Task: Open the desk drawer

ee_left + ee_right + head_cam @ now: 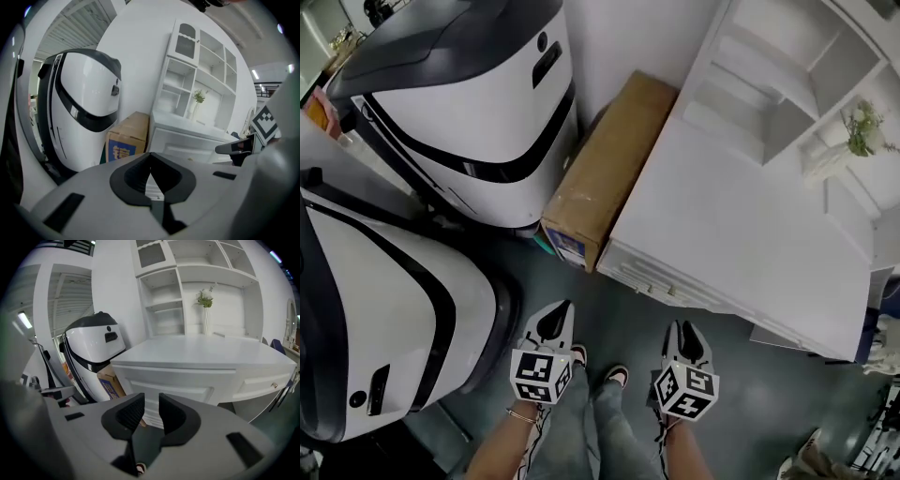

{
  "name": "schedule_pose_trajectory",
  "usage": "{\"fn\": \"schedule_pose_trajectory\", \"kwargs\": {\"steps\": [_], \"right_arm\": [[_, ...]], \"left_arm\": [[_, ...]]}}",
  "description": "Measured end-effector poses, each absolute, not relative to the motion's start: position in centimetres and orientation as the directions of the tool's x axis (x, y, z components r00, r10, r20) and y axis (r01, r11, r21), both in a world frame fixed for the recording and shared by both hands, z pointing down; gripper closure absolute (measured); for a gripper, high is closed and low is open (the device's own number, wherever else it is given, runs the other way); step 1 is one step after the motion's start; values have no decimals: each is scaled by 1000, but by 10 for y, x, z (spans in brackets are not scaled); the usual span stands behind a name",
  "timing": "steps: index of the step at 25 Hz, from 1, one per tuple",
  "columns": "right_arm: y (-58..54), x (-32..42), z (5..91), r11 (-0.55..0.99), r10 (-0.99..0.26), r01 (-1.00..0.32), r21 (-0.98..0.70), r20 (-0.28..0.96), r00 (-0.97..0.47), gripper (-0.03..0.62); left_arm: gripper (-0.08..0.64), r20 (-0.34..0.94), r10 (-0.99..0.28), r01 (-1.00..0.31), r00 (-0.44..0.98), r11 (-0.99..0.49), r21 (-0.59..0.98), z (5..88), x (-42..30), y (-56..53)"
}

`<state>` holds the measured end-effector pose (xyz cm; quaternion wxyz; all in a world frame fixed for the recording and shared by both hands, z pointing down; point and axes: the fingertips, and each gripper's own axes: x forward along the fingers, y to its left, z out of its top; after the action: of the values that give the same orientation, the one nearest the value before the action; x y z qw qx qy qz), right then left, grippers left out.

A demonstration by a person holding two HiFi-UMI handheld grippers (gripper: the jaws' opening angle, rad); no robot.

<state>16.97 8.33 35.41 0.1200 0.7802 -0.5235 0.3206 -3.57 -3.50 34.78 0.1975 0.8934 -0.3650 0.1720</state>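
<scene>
The white desk (741,225) stands at the right, its drawer front (661,281) facing the grippers. My left gripper (555,321) hangs low over the grey floor, short of the desk's left corner. Its jaws (149,157) touch at the tips with nothing between them, and the drawer front (197,143) shows beyond. My right gripper (686,339) hangs beside it, level with the desk front but apart from it. Its jaws (151,401) stand open and empty. They point at the wide drawer panel (187,387) under the desk top.
A long cardboard box (605,169) lies against the desk's left side. Two large white-and-black machines (478,94) (375,309) crowd the left. A hutch with shelves and a small plant (861,127) sits on the desk. The person's legs (600,412) are below the grippers.
</scene>
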Motion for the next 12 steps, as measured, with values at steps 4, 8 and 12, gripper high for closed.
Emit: {"fn": "schedule_pose_trajectory", "kwargs": {"steps": [4, 8, 12], "right_arm": [[73, 159, 408, -407, -720, -903, -138, 656, 225, 486], [70, 145, 466, -403, -695, -904, -143, 690, 201, 486], [73, 137, 513, -385, -658, -916, -114, 729, 186, 485]], "left_arm": [[543, 481, -598, -752, 642, -614, 240, 404, -54, -35], [543, 509, -596, -769, 621, -587, 251, 461, -70, -30], [543, 533, -586, -778, 609, -570, 262, 503, -80, -21]]}}
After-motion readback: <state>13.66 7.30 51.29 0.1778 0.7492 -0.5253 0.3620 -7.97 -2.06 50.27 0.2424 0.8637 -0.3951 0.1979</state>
